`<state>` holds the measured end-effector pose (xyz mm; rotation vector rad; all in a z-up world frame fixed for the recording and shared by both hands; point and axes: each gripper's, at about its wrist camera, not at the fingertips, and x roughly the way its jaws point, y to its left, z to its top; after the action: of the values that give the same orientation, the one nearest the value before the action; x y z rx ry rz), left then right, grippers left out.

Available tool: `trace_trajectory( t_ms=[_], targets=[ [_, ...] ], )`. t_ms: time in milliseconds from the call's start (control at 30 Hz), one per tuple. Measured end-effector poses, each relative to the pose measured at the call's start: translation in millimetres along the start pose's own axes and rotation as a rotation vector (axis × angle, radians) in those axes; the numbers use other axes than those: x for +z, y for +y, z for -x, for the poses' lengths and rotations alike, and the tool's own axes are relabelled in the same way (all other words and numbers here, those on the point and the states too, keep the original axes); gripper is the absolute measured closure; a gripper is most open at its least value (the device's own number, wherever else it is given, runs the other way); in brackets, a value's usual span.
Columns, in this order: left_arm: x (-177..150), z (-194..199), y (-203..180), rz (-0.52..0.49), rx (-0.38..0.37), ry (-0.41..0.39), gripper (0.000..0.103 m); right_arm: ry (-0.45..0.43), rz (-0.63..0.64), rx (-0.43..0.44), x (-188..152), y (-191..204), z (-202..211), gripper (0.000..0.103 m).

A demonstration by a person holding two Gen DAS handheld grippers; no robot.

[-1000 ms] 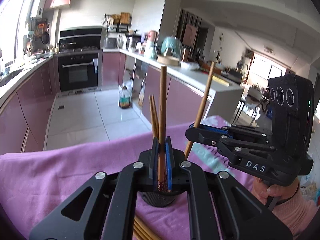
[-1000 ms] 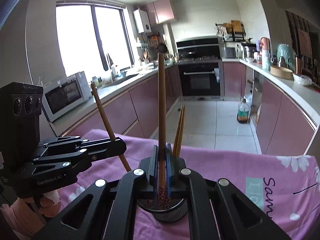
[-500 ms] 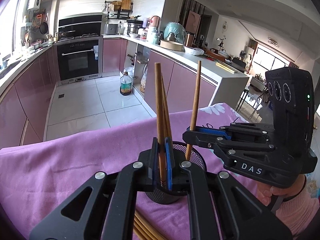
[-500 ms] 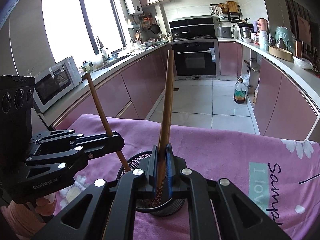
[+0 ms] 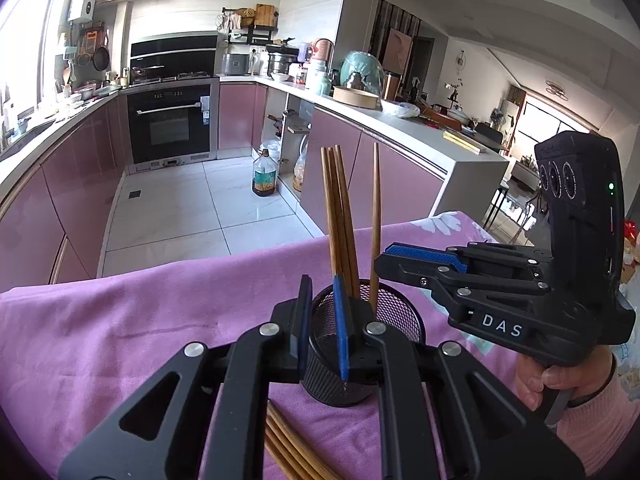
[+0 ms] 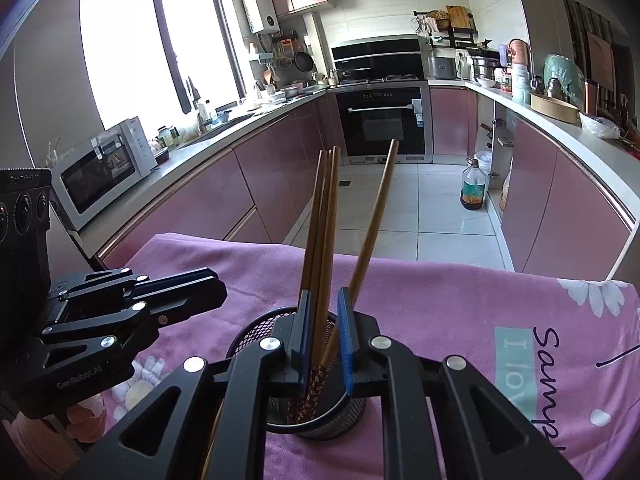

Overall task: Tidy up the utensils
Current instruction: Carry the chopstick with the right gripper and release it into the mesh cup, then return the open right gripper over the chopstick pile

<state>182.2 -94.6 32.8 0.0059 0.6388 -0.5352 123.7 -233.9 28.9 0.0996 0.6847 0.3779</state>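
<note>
On purple cloth (image 5: 120, 320): left gripper (image 5: 320, 316) jaws apart, empty; black mesh holder (image 5: 384, 320) upright with 4 chopsticks (image 5: 340, 216) inside; right gripper (image 6: 324, 332) jaws apart, straddling chopsticks; spare chopsticks (image 5: 292, 452) flat beside holder.

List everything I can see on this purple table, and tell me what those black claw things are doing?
chopsticks in cup: four, brown, standing; three bunched, one leaning apart
mesh cup: one, black, on the cloth
loose chopsticks: several, brown, lying on the cloth in front of the cup
tablecloth: one, purple with white flowers, covers the table
left claw: black with blue pads, open, over the cup
right claw: same, open around the standing chopsticks
</note>
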Motion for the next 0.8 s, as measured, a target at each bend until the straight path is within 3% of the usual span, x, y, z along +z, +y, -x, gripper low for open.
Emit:
trace_trajectory(
  t_ms=[167, 200, 467, 633, 800],
  targets=[
    [-8.0, 17.1, -0.3, -0.006, 0.020, -0.040, 0.086, -0.017, 0.004, 0.010, -1.1, 2.9, 7.6, 0.090],
    [-5.3, 19.4, -1.7, -0.007, 0.024, -0.052, 0.080, -0.023, 0.005, 0.018, -2.1, 4.4, 10.8, 0.090],
    [-35.1, 59.3, 4.1, -0.016, 0.048, -0.108, 0.069, -0.065, 0.112, 0.135, -30.3, 37.2, 49.9, 0.082],
    [-66.2, 70.4, 15.4, 0.023, 0.058, -0.083, 0.066, 0.011, 0.127, 0.194, -61.0, 54.3, 41.1, 0.080],
    [-100.7, 63.9, 25.4, 0.068, 0.057, -0.007, 0.066, 0.135, 0.109, 0.201, -91.3, 62.9, 10.8, 0.080]
  ],
)
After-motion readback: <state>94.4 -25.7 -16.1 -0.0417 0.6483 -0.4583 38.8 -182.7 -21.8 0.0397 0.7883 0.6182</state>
